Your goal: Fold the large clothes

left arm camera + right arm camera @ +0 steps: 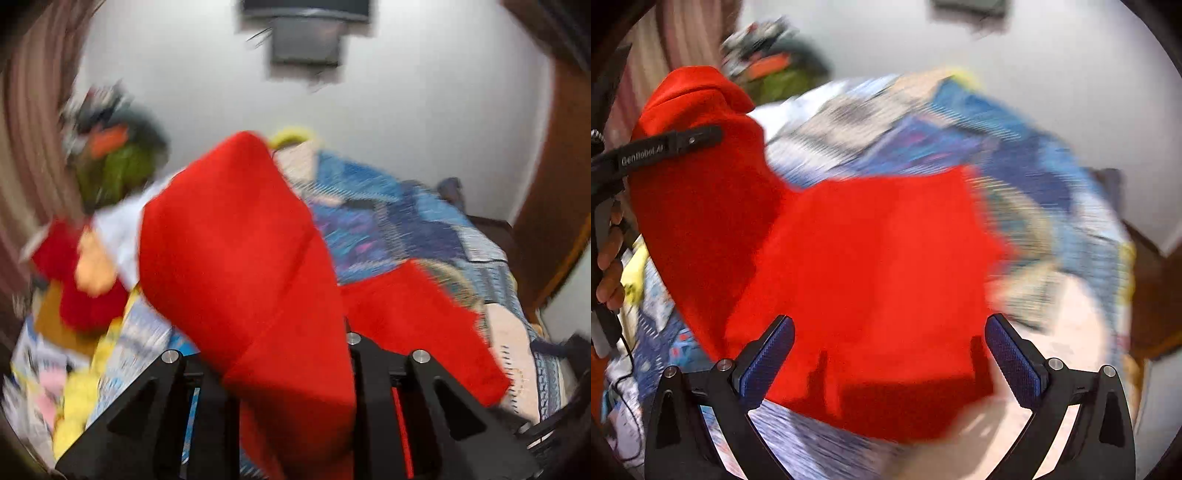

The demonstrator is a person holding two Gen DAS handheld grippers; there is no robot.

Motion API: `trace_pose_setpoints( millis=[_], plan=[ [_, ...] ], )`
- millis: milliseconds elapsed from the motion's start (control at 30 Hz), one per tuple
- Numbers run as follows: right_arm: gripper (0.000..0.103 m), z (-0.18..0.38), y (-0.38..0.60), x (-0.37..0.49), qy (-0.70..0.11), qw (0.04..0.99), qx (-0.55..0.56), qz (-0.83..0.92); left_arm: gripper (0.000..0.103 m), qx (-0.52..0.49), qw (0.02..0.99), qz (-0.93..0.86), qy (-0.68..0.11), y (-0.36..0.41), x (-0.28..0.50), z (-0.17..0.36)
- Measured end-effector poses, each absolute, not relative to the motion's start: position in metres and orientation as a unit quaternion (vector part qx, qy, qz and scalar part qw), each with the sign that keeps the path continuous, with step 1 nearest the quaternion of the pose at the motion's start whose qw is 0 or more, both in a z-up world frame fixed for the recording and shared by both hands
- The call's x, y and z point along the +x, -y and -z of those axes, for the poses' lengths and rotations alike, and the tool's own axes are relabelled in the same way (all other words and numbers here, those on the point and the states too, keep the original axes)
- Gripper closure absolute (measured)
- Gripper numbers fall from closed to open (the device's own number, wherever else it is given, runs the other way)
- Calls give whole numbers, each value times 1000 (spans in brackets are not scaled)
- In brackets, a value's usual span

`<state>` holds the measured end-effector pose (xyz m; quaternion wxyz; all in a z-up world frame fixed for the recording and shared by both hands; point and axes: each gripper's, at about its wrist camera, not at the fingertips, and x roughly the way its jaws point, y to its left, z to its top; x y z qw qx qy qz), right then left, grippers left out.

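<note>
White wall behind, patterned quilt (1015,155) below — blurred. Left gripper (291,373) is clenched on the red garment (236,236), cloth bunched between its jaws and lifted off the quilt. Right gripper (890,354) hangs released, jaws wide, over the garment's spread half — not touching it.

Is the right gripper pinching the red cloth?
No, the right gripper stands wide open, its blue pads apart and pressing on nothing, with the red cloth lying beyond them.
</note>
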<state>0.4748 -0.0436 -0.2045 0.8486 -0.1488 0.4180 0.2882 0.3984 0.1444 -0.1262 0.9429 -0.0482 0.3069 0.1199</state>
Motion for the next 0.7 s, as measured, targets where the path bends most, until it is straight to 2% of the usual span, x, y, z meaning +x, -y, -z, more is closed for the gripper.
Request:
trace_pose_setpoints(
  millis=[133,300,367,400,433,467,533,700],
  plan=[
    [1,171,128,475,-390,887,-123,-215,86,13,944,-45,-327,-52,427,140],
    [0,158,198,474,-396,898,-74,-175,85,8,875,44,-482,9,457,225],
    [0,159,216,469,-406,897,-61,-165,83,24,862,45,-503,20,453,248],
    [0,160,223,468,-410,896,-55,-162,79,38,869,43,-492,23,447,248],
    [0,162,228,465,-412,895,-51,-161,65,43,870,52,-488,25,438,243],
    [0,163,231,461,-416,894,-47,-161,46,32,865,75,-495,24,432,238],
    [0,165,234,456,-421,891,-46,-165,30,-4,854,122,-506,18,420,228],
    [0,164,213,457,-418,888,-43,-185,28,-36,867,130,-479,-10,385,184]
  ],
)
